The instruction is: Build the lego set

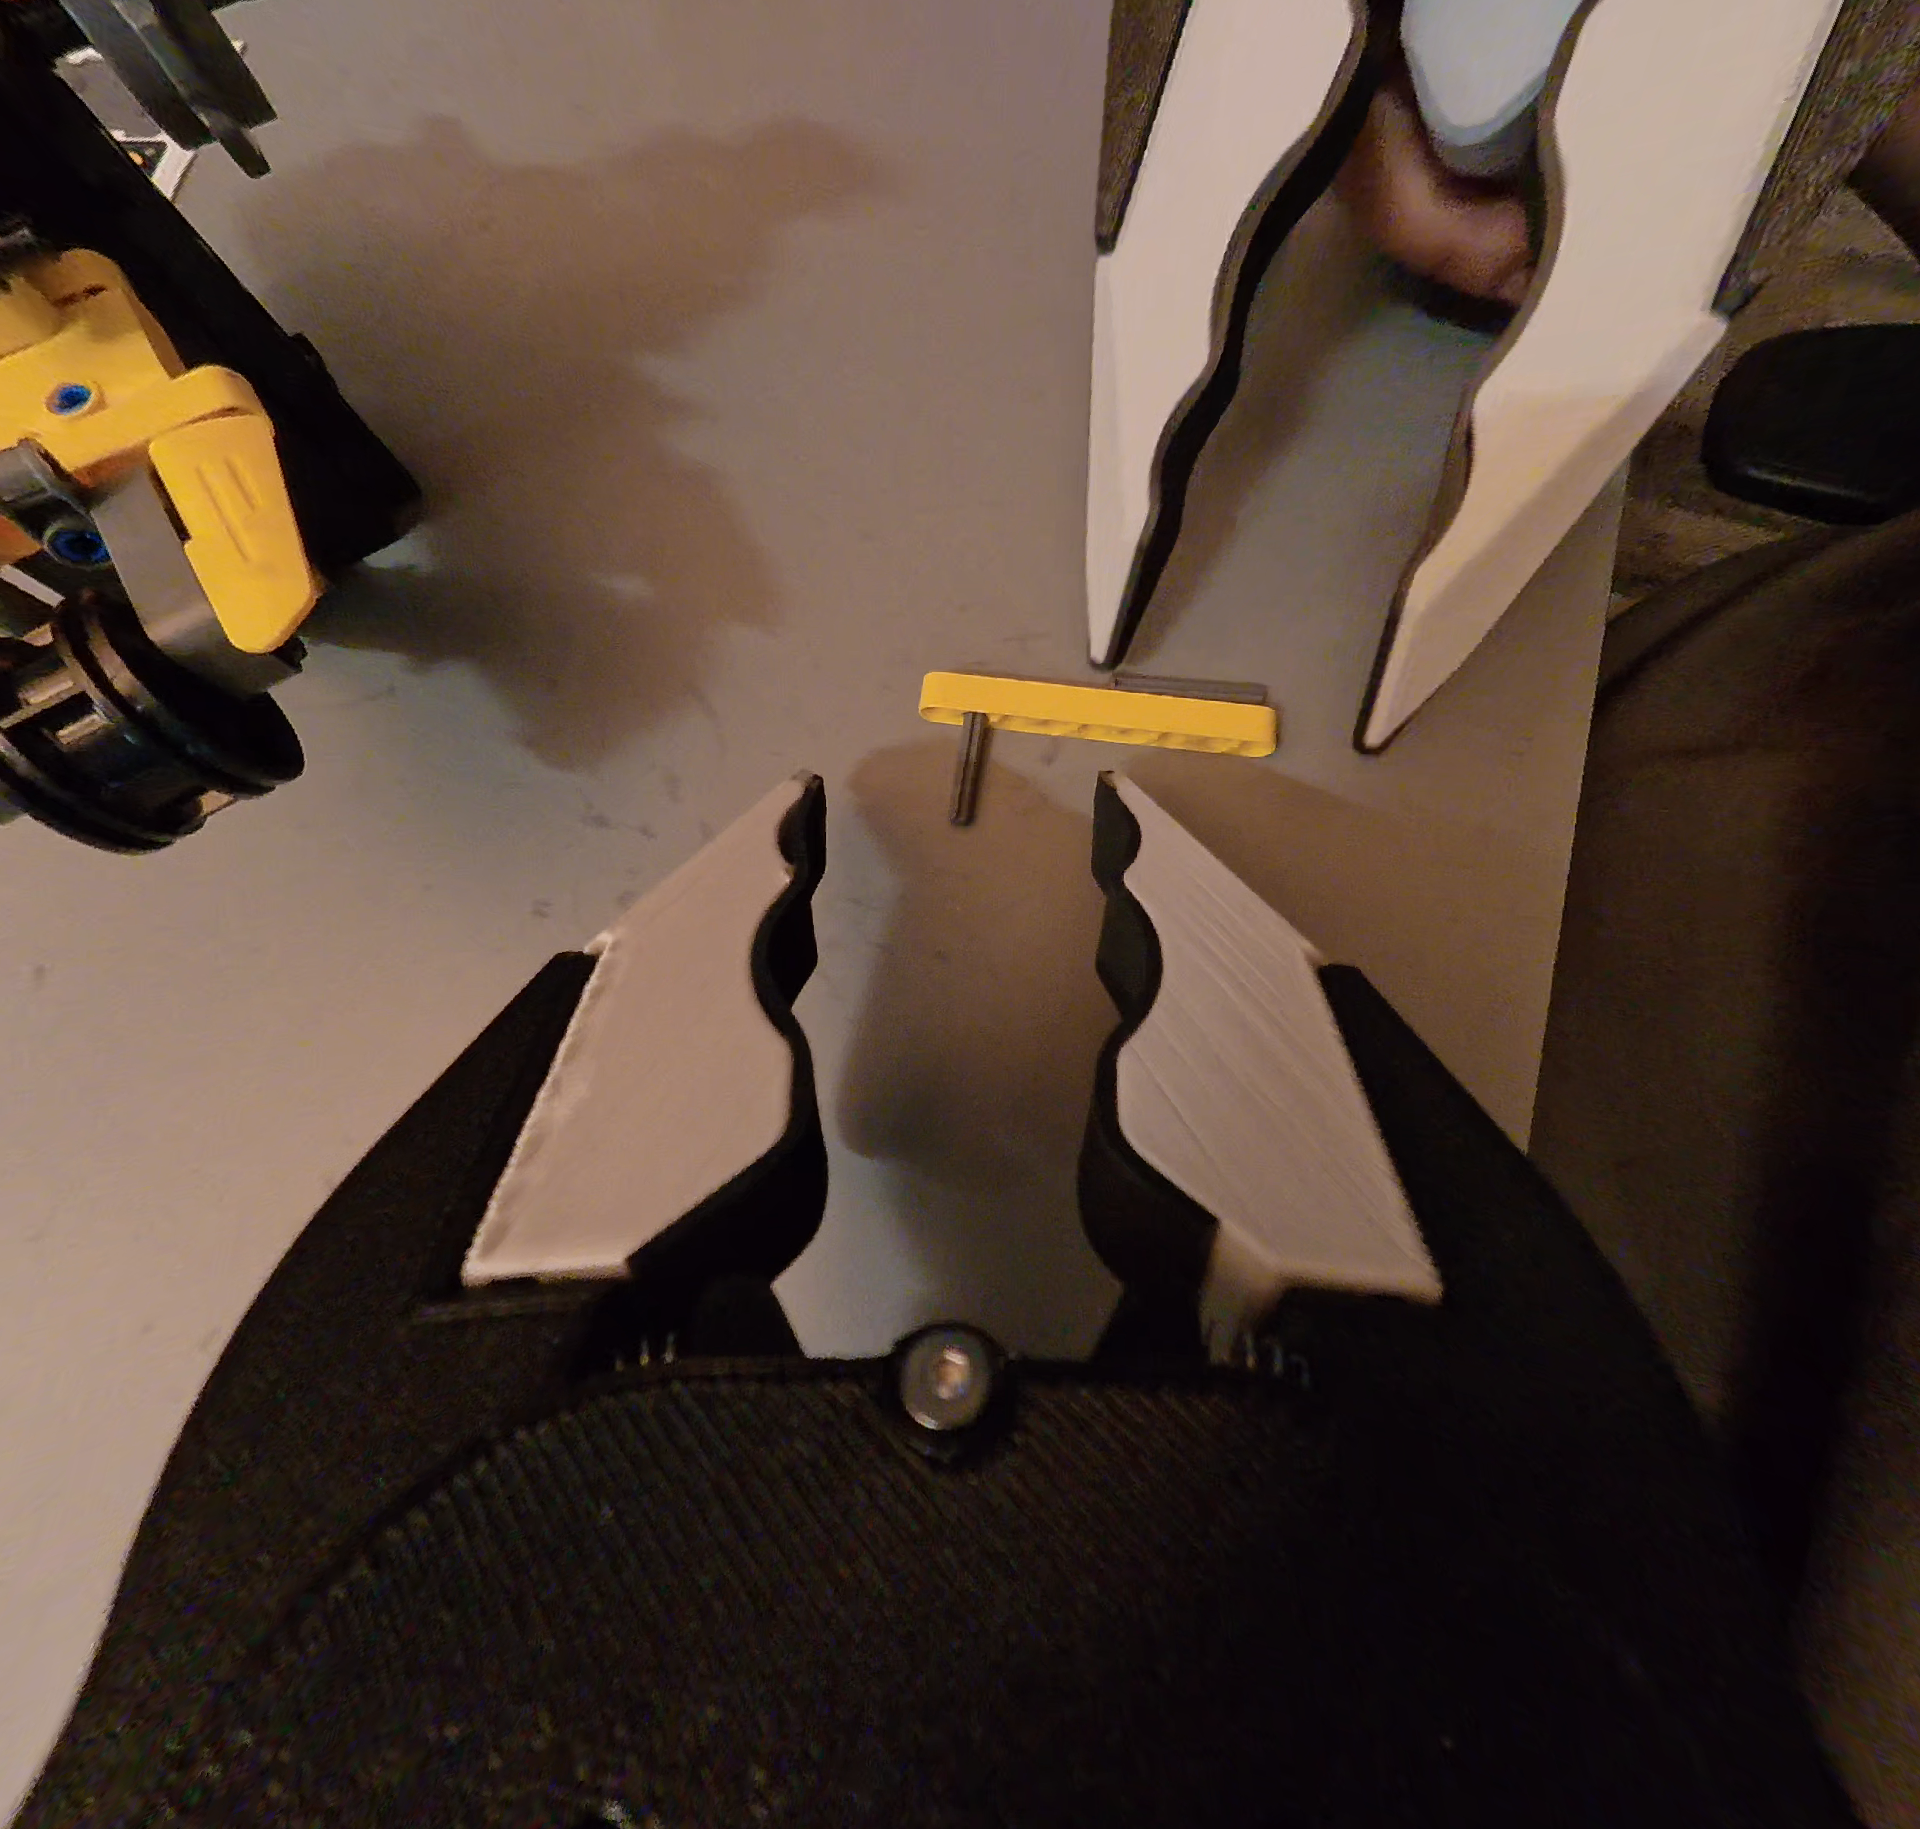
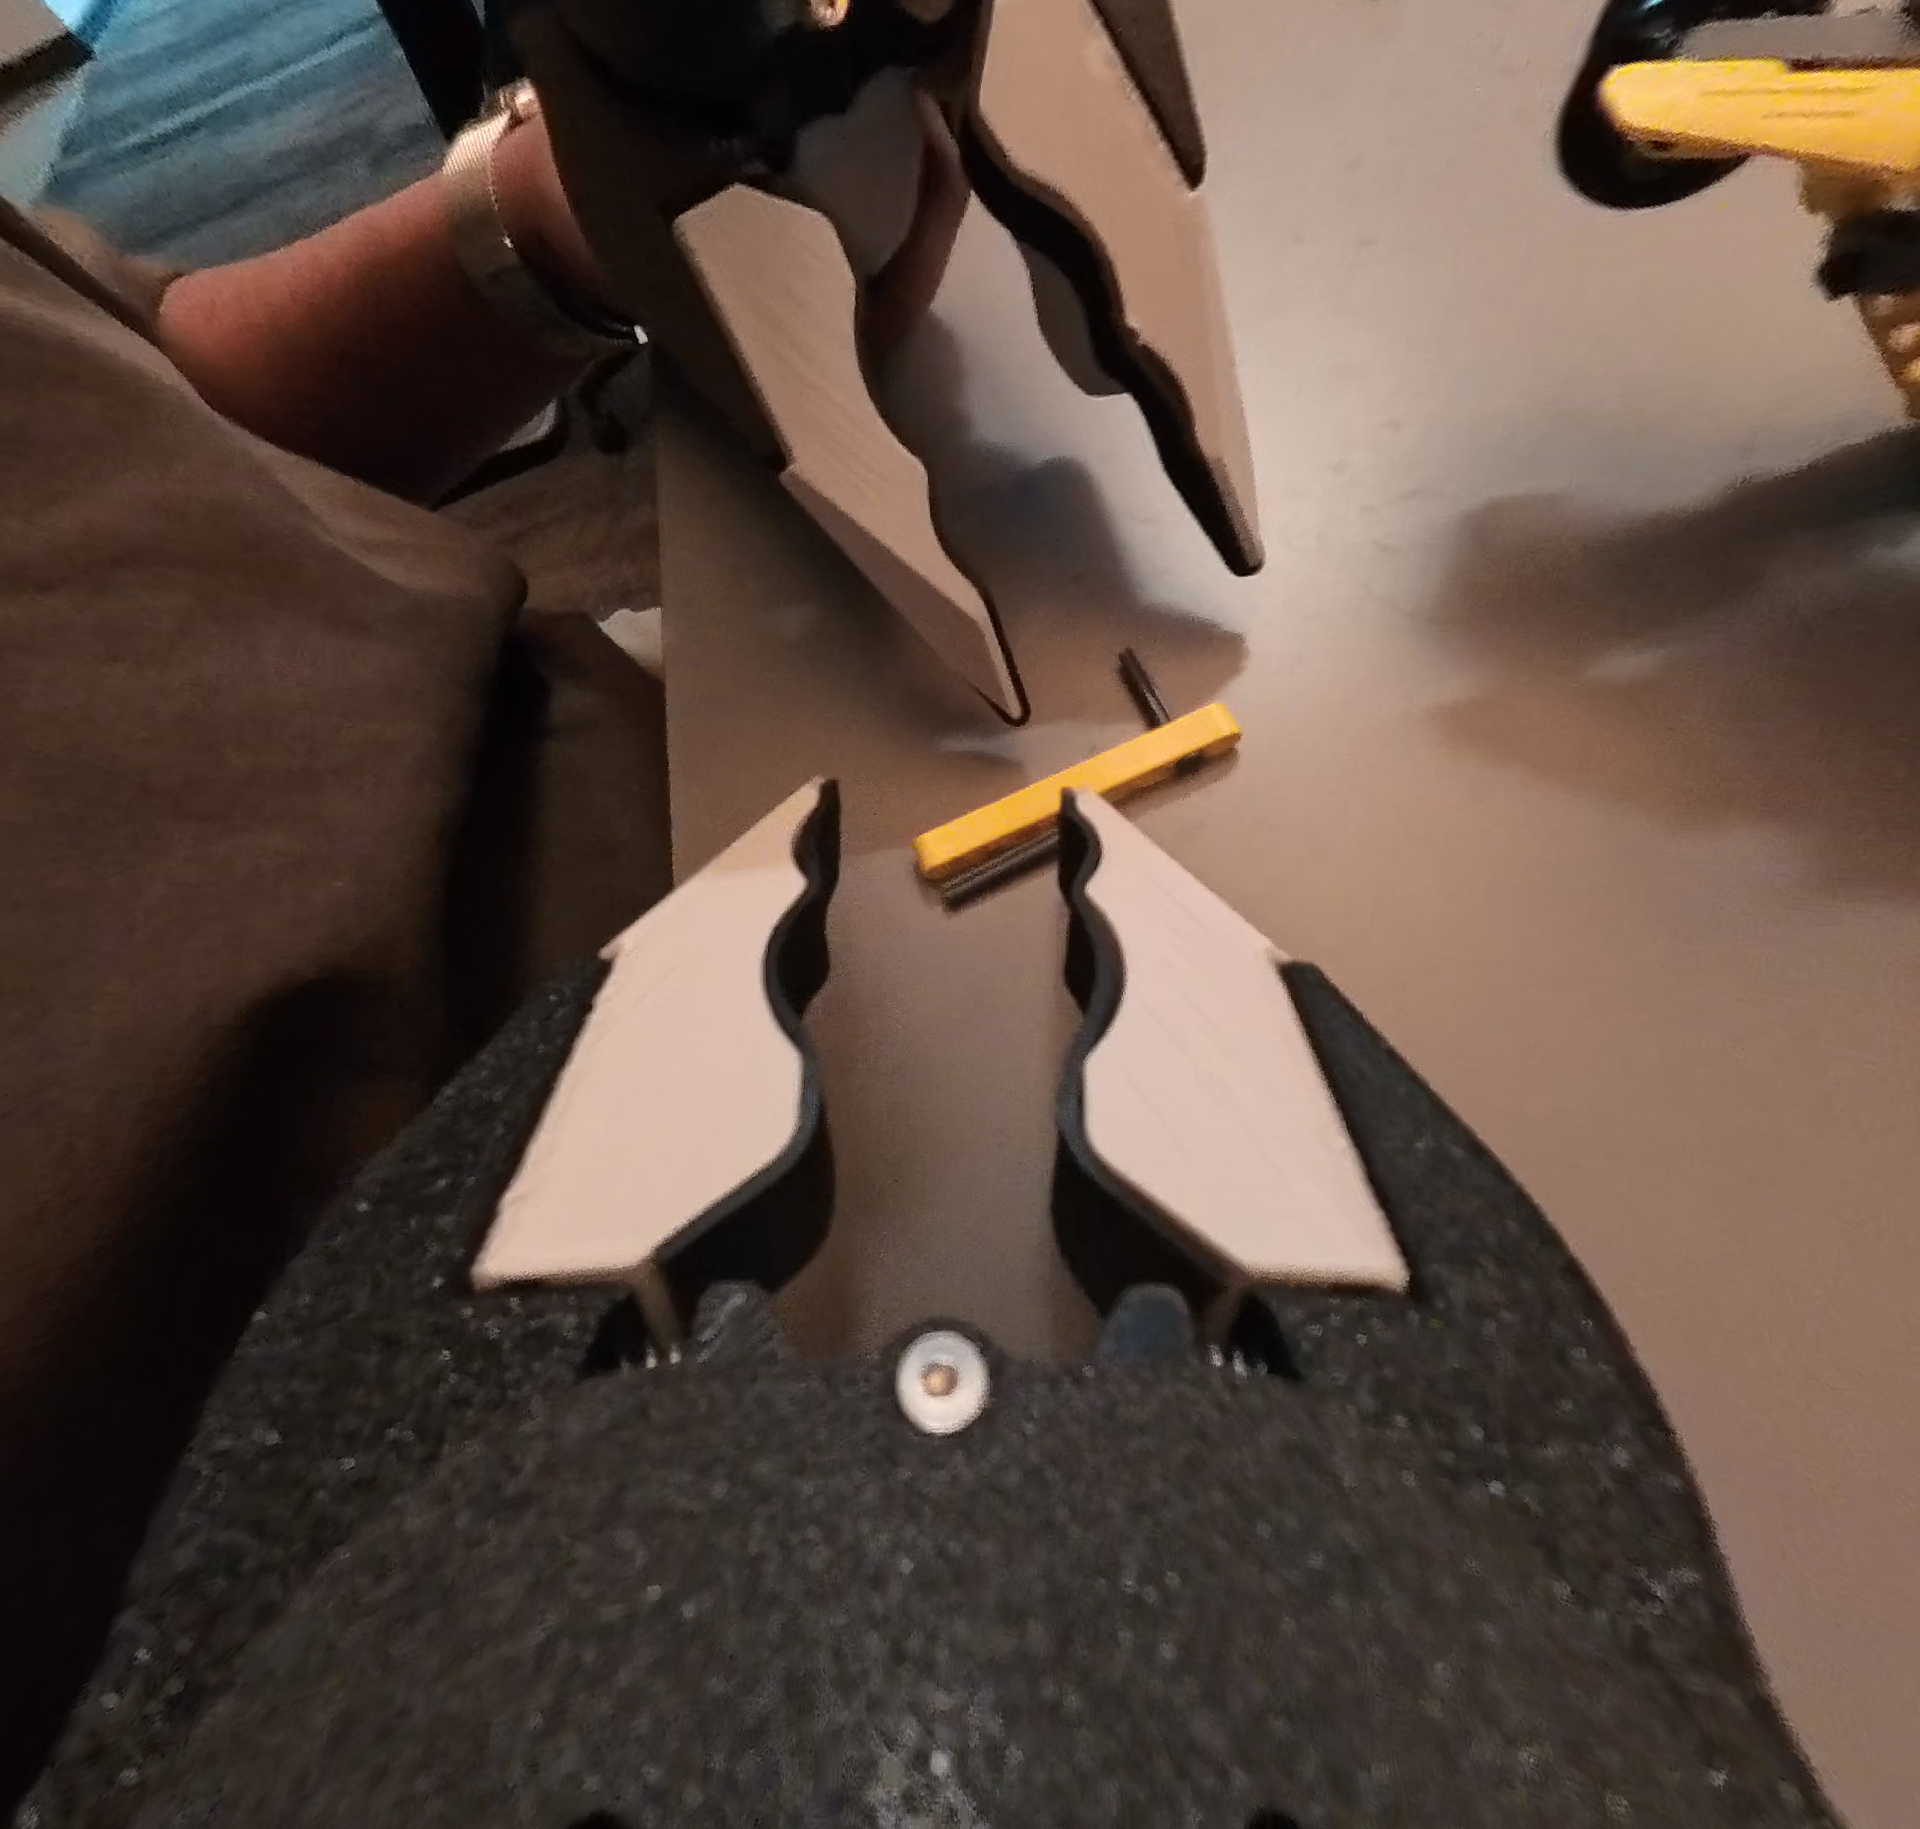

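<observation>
Grippers first: both sets of jaws stand apart with nothing between them, so neither one is holding anything. The landmark for everything is the little yellow beam point(image 1: 1098, 716) lying flat on the grey table point(image 1: 623, 948).

The left gripper point(image 1: 958, 782) sits low on the near side of the beam, its fingers spread wide and the tips just short of it, not touching as far as I can make out. A short dark pin point(image 1: 968, 769) sticks out from one end of the beam toward this gripper and ends up roughly in line with the gap, nearer the left-hand tip.

The right gripper point(image 1: 1236, 704) comes at the beam from the far side, angled down, also spread open. One tip is close beside the beam's middle, the other sits off its end near the table edge. From its own camera one fingertip overlaps the beam in the frame, but whether it really touches I can't tell, since that shot is blurry. A second dark pin point(image 1: 1190, 683) lies along the beam's far edge, right against it.

Well off to the side of the beam stands a yellow-and-black toy vehicle point(image 1: 156, 491) built from bricks, with a black wheel.
</observation>
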Demonstrator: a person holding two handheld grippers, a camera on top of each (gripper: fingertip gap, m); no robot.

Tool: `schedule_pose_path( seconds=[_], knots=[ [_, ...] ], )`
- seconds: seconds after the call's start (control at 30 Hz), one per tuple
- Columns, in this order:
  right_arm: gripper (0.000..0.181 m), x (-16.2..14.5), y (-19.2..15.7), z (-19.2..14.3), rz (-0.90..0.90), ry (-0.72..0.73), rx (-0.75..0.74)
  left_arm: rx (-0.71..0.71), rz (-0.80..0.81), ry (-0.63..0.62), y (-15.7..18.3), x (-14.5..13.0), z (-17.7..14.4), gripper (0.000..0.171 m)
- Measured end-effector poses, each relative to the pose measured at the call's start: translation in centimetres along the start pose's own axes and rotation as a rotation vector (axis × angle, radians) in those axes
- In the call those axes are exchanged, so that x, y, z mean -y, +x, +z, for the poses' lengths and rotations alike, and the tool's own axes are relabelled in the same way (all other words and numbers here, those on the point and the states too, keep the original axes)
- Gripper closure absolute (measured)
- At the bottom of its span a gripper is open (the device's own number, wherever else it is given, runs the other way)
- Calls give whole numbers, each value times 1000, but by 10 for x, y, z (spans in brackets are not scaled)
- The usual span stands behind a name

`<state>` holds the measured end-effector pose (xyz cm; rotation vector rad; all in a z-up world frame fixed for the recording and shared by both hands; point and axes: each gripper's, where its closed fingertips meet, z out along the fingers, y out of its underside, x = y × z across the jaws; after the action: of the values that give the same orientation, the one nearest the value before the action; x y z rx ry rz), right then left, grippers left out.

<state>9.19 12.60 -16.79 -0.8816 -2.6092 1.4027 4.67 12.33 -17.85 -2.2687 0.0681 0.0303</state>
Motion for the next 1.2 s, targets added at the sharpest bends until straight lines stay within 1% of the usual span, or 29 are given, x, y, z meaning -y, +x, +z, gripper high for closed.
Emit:
schedule_pose_path(
  seconds=[0.1,0.23,0.43,0.5,0.53,0.6,0.73,0.83,1.0,1.2],
  knots=[
    [135,-6,2,6,-43,-57,-6,2,1,-2,0,0,0,121],
    [134,-12,4,6,-59,-97,-5,-2,-1,-3,0,0,0,121],
    [134,-19,-2,0,-53,-111,24,-4,-2,-2,0,0,0,121],
    [138,-21,-5,-3,-56,-121,36,-2,-1,-3,0,0,0,121],
    [140,-21,-4,-3,-59,-117,30,-1,0,-4,0,0,0,121],
    [139,-17,-1,-3,-67,-88,13,0,1,-7,0,-1,1,121],
    [131,-9,1,-1,-68,-53,44,5,5,-12,0,-1,1,121],
    [130,-1,3,-1,-83,-26,74,8,9,-14,0,-1,2,121],
    [128,-9,3,5,-43,-90,136,5,3,-15,0,-1,2,121],
    [127,-11,0,2,-11,-87,156,-3,-3,-10,0,-1,1,121]
  ],
)
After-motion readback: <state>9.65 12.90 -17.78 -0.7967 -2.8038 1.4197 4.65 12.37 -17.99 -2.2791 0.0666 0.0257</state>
